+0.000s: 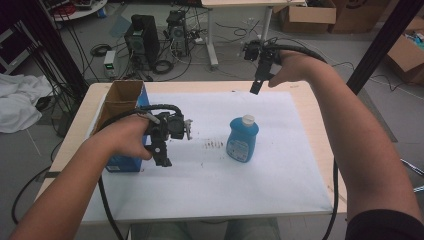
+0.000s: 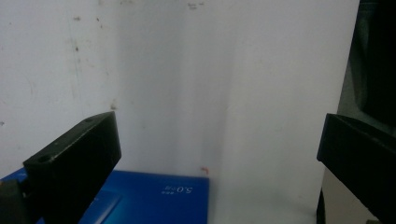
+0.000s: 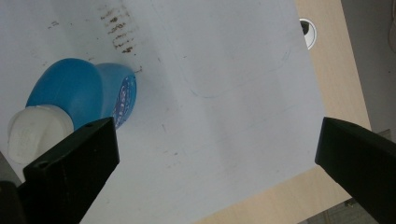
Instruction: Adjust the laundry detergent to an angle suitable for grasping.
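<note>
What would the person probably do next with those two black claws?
Probably lower the right gripper toward the blue bottle. Its jaws stand wide open and empty above the bottle, which stands upright and untouched on the white sheet.

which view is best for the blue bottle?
High view: the blue bottle stands whole and upright on the white sheet, cap on. The right gripper view sees it from above, partly behind a jaw. The left gripper view looks at the sheet and blue box.

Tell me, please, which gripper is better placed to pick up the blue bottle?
Probably the right gripper: it hangs open above the blue bottle, looking down on its white cap. The left gripper is open beside the blue box.
</note>
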Available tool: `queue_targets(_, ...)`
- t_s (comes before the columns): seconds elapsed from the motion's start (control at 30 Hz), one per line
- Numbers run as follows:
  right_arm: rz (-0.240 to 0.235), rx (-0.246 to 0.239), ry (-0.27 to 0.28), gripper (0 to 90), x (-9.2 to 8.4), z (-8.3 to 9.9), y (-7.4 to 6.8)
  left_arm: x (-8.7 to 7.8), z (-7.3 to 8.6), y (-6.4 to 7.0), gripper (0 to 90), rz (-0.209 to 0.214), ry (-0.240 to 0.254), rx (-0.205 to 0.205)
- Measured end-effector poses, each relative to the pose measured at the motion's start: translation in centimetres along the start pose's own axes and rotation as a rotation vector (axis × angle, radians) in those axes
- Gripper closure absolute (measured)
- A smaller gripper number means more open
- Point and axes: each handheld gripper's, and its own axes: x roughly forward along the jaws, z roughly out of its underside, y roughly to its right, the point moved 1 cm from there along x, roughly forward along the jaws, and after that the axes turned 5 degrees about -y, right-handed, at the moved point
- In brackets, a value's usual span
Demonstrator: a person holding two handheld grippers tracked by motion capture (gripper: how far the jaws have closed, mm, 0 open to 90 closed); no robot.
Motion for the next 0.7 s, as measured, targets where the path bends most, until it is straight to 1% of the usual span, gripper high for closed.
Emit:
queue_targets(0.1, 0.001, 0.001, -0.008, 0.0, 0.0, -0.1, 0.0, -0.1, -0.1, 0.1, 0.1, -0.003, 0.002, 0.002)
queue_targets(0.27, -0.008, -0.002, -0.005, 0.0, 0.2, -0.1, 0.0, -0.2, 0.0, 0.2, 0.1, 0.008, 0.007, -0.001)
queue_targets(0.33, 0.006, -0.006, -0.015, 0.0, 0.1, 0.0, -0.1, -0.3, 0.0, 0.2, 0.1, 0.007, 0.001, -0.006)
queue_targets(0.37, 0.009, -0.010, -0.013, 0.0, 0.1, 0.0, -0.1, -0.3, 0.0, 0.1, 0.1, 0.005, 0.006, -0.007)
queue_targets(0.43, 0.001, -0.005, 0.006, 0.0, 0.1, 0.3, -0.1, -0.5, -0.2, 0.1, 0.1, 0.006, 0.017, -0.007)
queue_targets(0.53, -0.001, 0.002, -0.003, 0.0, 0.5, 0.6, 0.0, -0.4, -0.5, 0.2, 0.1, 0.002, 0.016, -0.004)
queue_targets(0.6, 0.005, 0.005, -0.019, 0.0, 0.7, 0.8, 0.1, -0.3, -0.6, 0.2, 0.1, 0.000, 0.008, 0.001)
queue_targets(0.7, 0.002, 0.013, -0.009, 0.0, 0.7, 1.0, 0.1, -0.5, -0.7, 0.2, 0.1, -0.003, 0.012, 0.000)
